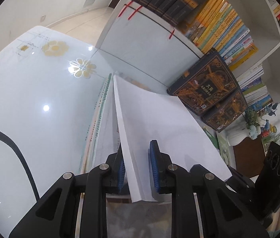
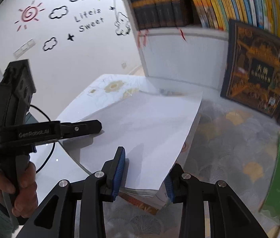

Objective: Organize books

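Left tongs [image 1: 137,168] gripping white book stack [image 1: 150,123] over glossy bench [image 1: 40,99]; two ornate dark books [image 1: 205,85] leaning against bookshelf [image 1: 269,67].

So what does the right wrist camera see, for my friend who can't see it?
The right gripper grips one end of a white-covered stack of books, and the left gripper, held in a hand, reaches it from the left. Behind stand a bookshelf and dark gold-patterned books.

White wall [image 2: 64,63], upper left of right-wrist view, with cloud, sun and "Life is Sweet" decals [image 2: 89,19]. Glossy white tabletop with gold flower prints [image 1: 30,99] fills left of left-wrist view, ceiling-light glare on it. White open-shelf bookcase [image 1: 275,59] upper right. Grey fan-pattern cloth [image 2: 229,138] lower right.
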